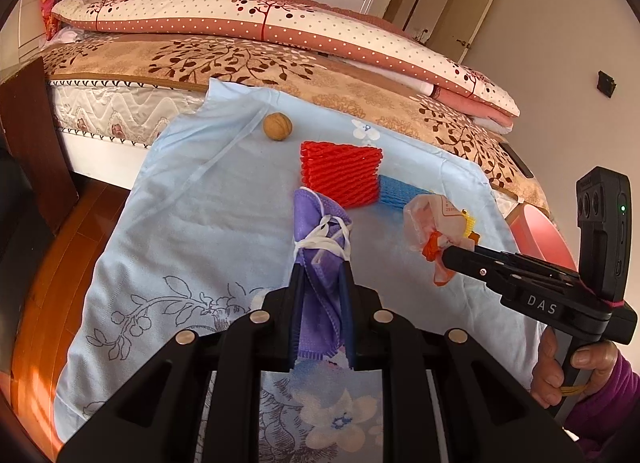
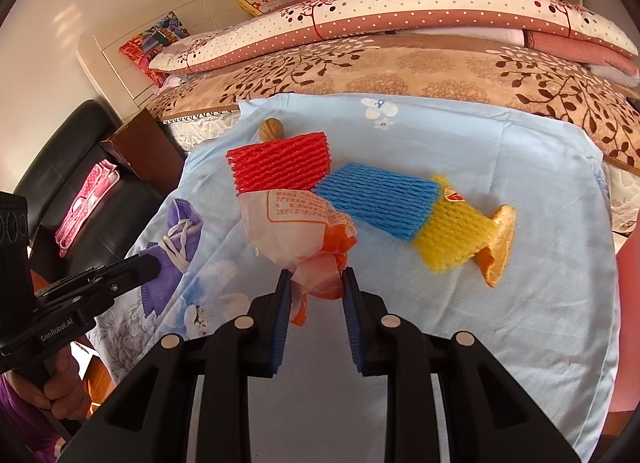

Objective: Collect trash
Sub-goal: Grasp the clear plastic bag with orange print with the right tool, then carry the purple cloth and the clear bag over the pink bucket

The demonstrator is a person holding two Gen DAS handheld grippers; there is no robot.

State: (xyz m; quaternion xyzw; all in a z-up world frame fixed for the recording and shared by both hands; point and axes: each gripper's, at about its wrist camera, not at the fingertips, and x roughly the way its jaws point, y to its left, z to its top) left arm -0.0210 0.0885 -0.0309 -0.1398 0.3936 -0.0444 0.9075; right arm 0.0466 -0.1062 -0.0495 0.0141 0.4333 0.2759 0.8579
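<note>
Light blue floral cloth (image 2: 520, 191) covers the near surface against the bed (image 2: 400, 71); red foam net (image 2: 280, 163), blue foam net (image 2: 376, 203), yellow foam net (image 2: 452, 239) lie mid-cloth left to right, walnut (image 1: 277, 125) far-left. Left gripper (image 1: 322, 267) is clamped on the purple face mask (image 1: 320, 231). Right gripper (image 2: 314, 277) pinches the crumpled orange-and-clear plastic wrapper (image 2: 296, 223), near side of the nets.
</note>
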